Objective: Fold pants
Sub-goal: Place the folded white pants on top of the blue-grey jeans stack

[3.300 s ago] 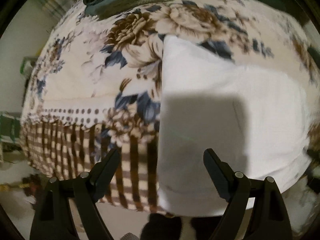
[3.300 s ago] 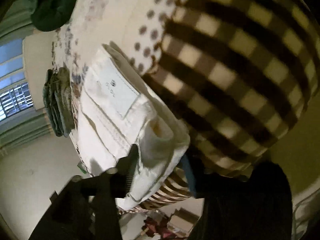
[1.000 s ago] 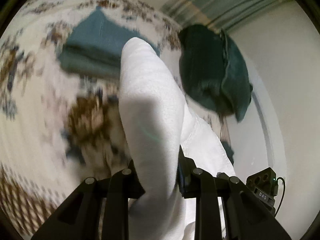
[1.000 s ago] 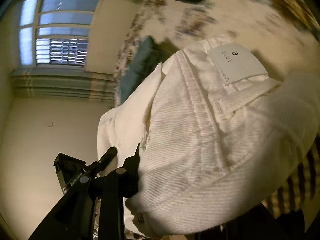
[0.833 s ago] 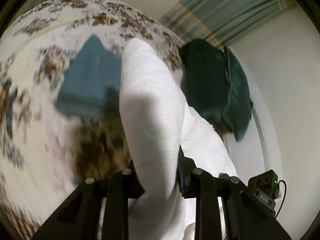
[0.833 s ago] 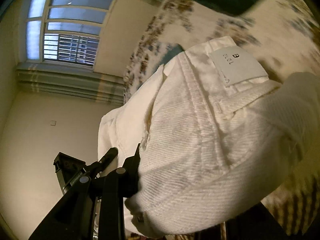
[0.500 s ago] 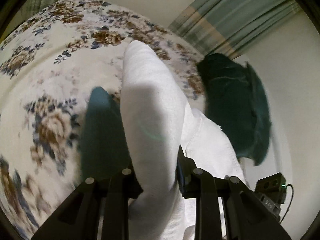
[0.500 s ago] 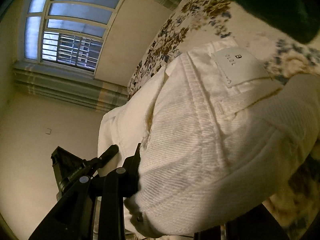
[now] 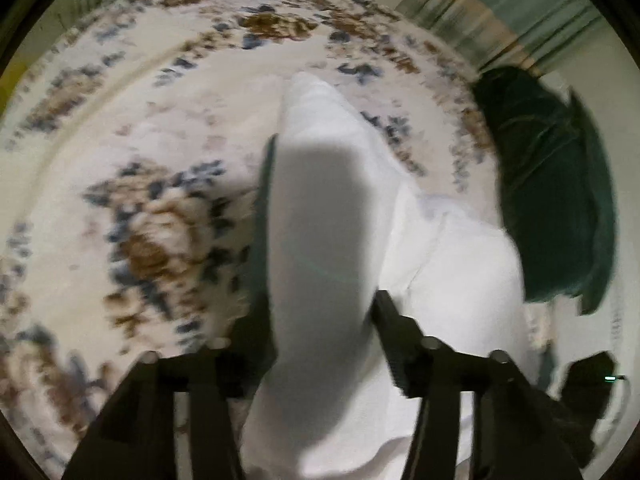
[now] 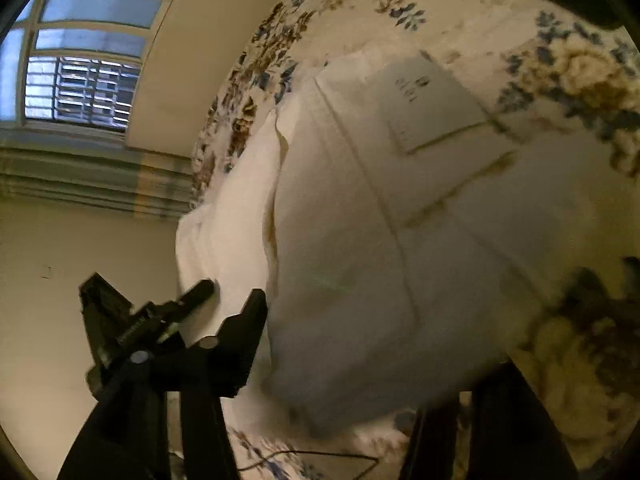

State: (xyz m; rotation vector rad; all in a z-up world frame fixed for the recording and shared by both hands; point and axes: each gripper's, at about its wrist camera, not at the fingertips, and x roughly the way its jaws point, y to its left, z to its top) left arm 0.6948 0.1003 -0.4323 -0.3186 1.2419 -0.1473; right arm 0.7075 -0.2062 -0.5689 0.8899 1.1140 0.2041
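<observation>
The folded white pants (image 9: 332, 216) stand between my left gripper's (image 9: 320, 312) fingers, which have spread a little but still touch the cloth. In the right wrist view the pants (image 10: 380, 240) show their waistband and a white label patch (image 10: 428, 100). My right gripper (image 10: 360, 344) has its jaws wide apart around the thick bundle; the left finger (image 10: 244, 328) shows, the right one is mostly hidden. A sliver of a folded teal garment (image 9: 262, 216) shows under the pants.
The floral bedspread (image 9: 140, 160) covers the bed. A dark green garment heap (image 9: 556, 208) lies at the right. A window (image 10: 76, 68) and striped curtains (image 10: 92, 184) are beyond the bed. The other gripper (image 10: 132, 320) shows at the pants' far side.
The pants were carried across the bed over the folded teal garment, now almost covered. Both grippers' jaws have widened since half a second ago.
</observation>
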